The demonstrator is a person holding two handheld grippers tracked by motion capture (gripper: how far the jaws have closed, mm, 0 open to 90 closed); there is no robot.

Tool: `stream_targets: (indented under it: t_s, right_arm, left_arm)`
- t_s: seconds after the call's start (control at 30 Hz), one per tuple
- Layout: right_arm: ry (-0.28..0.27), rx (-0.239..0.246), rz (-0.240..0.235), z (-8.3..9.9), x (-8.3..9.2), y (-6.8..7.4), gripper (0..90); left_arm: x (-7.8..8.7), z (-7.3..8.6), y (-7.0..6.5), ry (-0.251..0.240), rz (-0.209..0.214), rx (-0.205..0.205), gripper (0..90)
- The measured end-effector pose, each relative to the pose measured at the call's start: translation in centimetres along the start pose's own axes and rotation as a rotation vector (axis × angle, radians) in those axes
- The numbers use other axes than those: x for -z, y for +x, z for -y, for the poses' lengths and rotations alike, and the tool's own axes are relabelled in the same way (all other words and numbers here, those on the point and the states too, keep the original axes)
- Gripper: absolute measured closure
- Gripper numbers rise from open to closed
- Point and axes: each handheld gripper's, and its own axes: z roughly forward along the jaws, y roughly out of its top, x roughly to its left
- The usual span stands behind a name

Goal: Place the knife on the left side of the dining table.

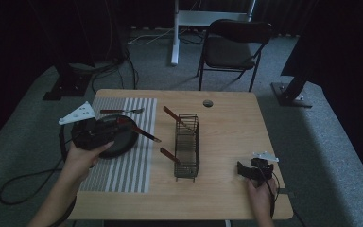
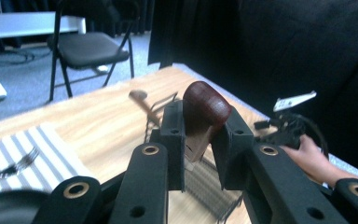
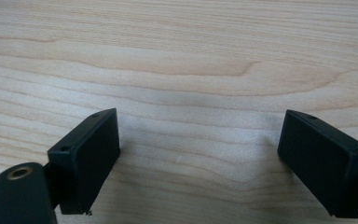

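Wooden-handled utensil (image 2: pixel 205 112) clamped between the left tool's (image 2: pixel 200 140) jaws

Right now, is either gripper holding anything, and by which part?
The left gripper clamps a utensil by its reddish-brown wooden handle. The right gripper is open, holding nothing.

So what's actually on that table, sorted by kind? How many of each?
Wooden-handled utensils: 3, one held in the left gripper, two at the wire rack
Forks: 1
Dark pans: 1
Wire racks: 1
Striped mats: 1
Total: 7
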Motion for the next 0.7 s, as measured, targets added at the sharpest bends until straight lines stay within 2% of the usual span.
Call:
stream_targets:
  t_s: [0.13,0.23,0.4,0.53,0.57,0.63,0.7]
  right_arm:
    - [0.000,0.001,0.000,0.0,0.0,0.0,11.8]
    - [0.000,0.002,0.000,0.0,0.0,0.0,11.8]
    - [0.000,0.002,0.000,0.0,0.0,0.0,11.8]
    - [0.000,0.002,0.001,0.0,0.0,0.0,11.8]
    - [0.000,0.002,0.001,0.0,0.0,0.0,11.8]
    - [0.000,0.002,0.001,0.0,0.0,0.0,11.8]
    - [0.000,0.001,0.001,0.0,0.0,0.0,11.8]
  left_arm:
    - [0.3,1.3,0.6,0.020,-0.002,0.011,76.6]
    - [0.4,3.0,1.2,0.037,-0.003,0.023,76.6]
    - [0.4,6.1,2.6,0.062,-0.014,0.083,76.7]
    - [0.4,7.8,3.4,0.079,-0.029,0.106,76.6]
    - [0.4,7.8,3.4,0.079,-0.029,0.106,76.6]
    - [0.6,8.7,3.8,0.112,-0.039,0.118,76.6]
    - [0.7,9.3,4.0,0.121,-0.027,0.121,76.6]
